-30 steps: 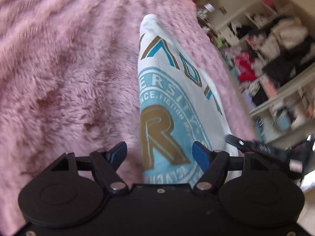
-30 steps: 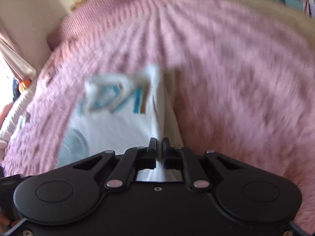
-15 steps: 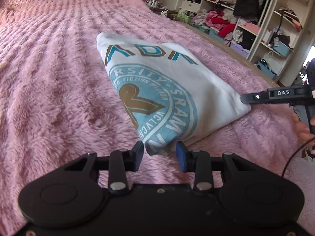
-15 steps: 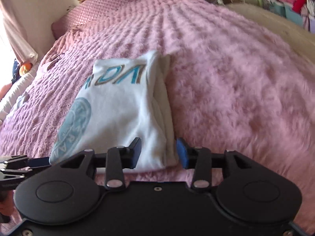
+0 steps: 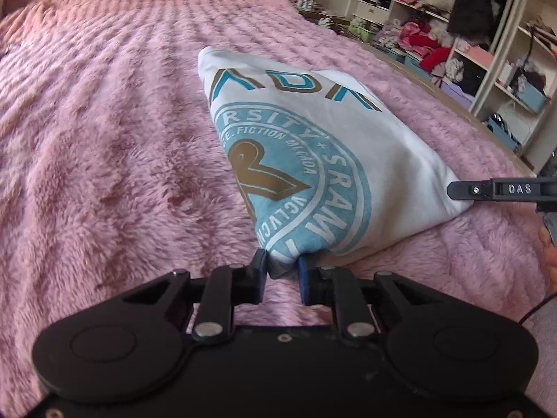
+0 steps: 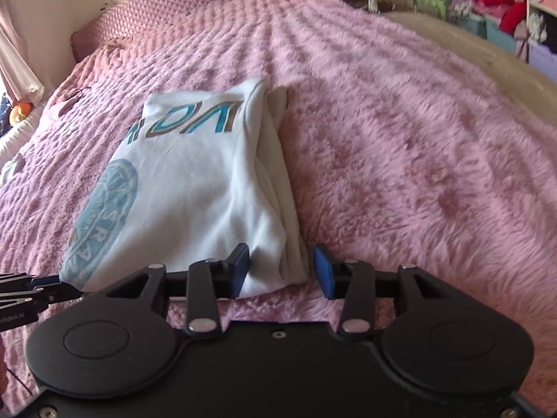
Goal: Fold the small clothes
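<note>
A wide bed (image 5: 104, 132) covered in a fluffy pink blanket fills both views. A quilted pink headboard (image 6: 195, 3) runs along its far edge. Beyond the bed's right edge stand open white shelves (image 5: 487, 45) crammed with clothes.

A folded white T-shirt (image 5: 348, 146) lies flat on the blanket, close to the near edge of the bed. Its print shows a round teal badge and teal and brown letters.

The left gripper (image 5: 282, 271) sits at the shirt's near left corner. Its jaws have just been closing and now stand narrow, pinching the printed corner of the cloth between the blue pads.

The right gripper (image 6: 282, 271) sits at the shirt's near right corner, where the folded layers stack up. Its jaws stand partly open around that corner. The left pad touches the cloth, while the right pad stands just clear of it.
</note>
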